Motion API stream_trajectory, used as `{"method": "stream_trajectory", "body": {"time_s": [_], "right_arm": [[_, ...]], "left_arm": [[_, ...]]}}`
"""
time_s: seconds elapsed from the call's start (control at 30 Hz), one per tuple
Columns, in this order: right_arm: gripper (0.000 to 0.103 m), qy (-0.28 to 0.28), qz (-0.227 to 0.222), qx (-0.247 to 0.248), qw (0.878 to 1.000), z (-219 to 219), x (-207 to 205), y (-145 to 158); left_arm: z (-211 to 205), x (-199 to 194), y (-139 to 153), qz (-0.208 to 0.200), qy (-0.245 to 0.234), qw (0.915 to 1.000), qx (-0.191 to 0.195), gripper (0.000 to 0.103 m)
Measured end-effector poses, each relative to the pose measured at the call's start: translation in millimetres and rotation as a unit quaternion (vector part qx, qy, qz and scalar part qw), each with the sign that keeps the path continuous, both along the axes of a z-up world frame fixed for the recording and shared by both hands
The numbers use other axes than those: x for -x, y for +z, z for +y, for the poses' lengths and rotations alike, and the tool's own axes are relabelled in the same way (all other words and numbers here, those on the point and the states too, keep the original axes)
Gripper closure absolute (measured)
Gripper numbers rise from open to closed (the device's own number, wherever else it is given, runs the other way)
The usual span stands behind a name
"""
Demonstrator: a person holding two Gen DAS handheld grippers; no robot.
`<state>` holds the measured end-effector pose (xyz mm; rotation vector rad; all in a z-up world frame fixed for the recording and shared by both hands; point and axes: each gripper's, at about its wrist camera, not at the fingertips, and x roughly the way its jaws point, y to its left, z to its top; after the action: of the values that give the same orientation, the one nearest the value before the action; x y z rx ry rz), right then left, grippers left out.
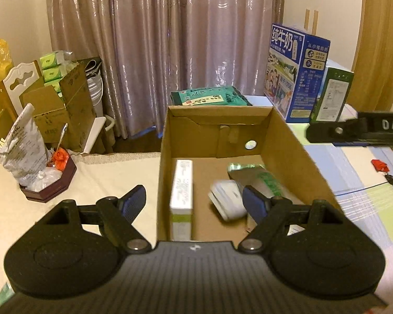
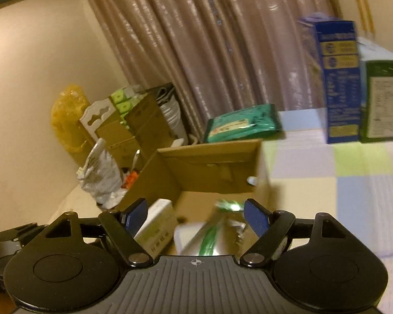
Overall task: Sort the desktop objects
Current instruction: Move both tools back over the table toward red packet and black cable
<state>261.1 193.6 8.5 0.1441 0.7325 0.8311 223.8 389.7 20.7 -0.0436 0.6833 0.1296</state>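
Observation:
An open cardboard box [image 1: 283, 141] stands on the table in front of my left gripper [image 1: 194, 201], which is open and empty above its near edge. Inside lie a white and green carton [image 1: 182, 196], a blurred white object [image 1: 228, 202] and a silver-green packet [image 1: 259, 178]. My right gripper [image 2: 195, 214] is open and empty over the same box [image 2: 209, 159]; the carton [image 2: 157, 225], the white object [image 2: 188, 238] and the packet [image 2: 212, 233] show between its fingers. The right gripper's body [image 1: 353, 128] shows at the right edge of the left wrist view.
A dark green packet [image 1: 209, 95] lies behind the box. A blue milk carton [image 1: 296, 70] and a green box [image 1: 330, 94] stand at the back right. A dark hexagonal tray [image 1: 47, 183] with bags sits left. A small red item [image 1: 380, 164] lies on the checked cloth [image 1: 366, 204].

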Motion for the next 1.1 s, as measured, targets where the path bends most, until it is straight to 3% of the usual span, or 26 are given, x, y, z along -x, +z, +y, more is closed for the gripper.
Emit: {"method": "stream_trajectory", "body": {"time_s": [0.27, 0.7, 0.83, 0.9, 1.1], "right_arm": [[0.021, -0.037, 0.015, 0.014, 0.999, -73, 32, 2], [0.014, -0.085, 0.008, 0.027, 0.996, -187, 83, 21], [0.01, -0.095, 0.008, 0.033, 0.995, -219, 95, 21], [0.008, -0.099, 0.008, 0.039, 0.994, -235, 101, 20], [0.002, -0.147, 0.016, 0.049, 0.988, -297, 105, 11]], "left_arm": [[-38, 32, 18, -0.004, -0.005, 1.0, 0.007, 0.025], [-131, 77, 48, -0.012, -0.044, 0.9989, -0.013, 0.011], [-159, 83, 49, -0.011, -0.062, 0.998, -0.003, 0.008], [-174, 87, 49, -0.016, -0.069, 0.9975, 0.004, 0.002], [-217, 83, 41, -0.006, -0.102, 0.9945, 0.026, 0.001]]}}
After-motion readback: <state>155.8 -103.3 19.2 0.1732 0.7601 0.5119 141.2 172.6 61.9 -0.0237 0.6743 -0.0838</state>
